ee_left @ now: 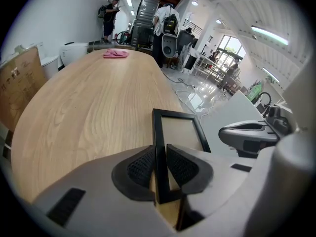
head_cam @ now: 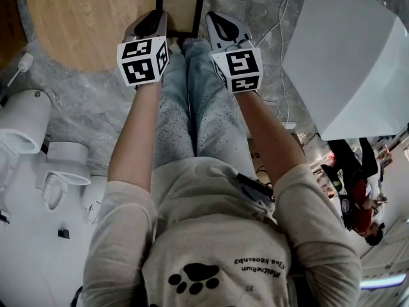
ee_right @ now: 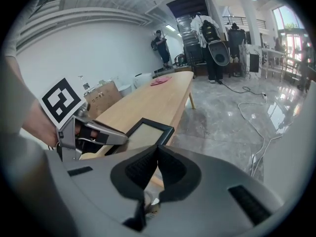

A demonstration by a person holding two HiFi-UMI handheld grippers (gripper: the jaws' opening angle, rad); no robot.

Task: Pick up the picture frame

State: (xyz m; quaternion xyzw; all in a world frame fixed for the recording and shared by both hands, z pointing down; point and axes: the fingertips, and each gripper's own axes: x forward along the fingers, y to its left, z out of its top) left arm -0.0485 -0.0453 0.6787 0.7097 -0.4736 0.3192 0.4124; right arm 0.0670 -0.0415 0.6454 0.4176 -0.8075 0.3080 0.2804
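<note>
One picture frame (head_cam: 181, 9), one table (head_cam: 83, 18), one pink cloth (ee_left: 115, 54), two tongs: left tongs (head_cam: 155, 18), right tongs (head_cam: 217, 21)

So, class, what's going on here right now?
A person works two handheld grippers. The left gripper is clamped on the near left corner of a black picture frame, by the edge of the wooden table. The right gripper is shut and empty, beside the frame's right side. Whether the frame is clear of the table isn't plain.
</note>
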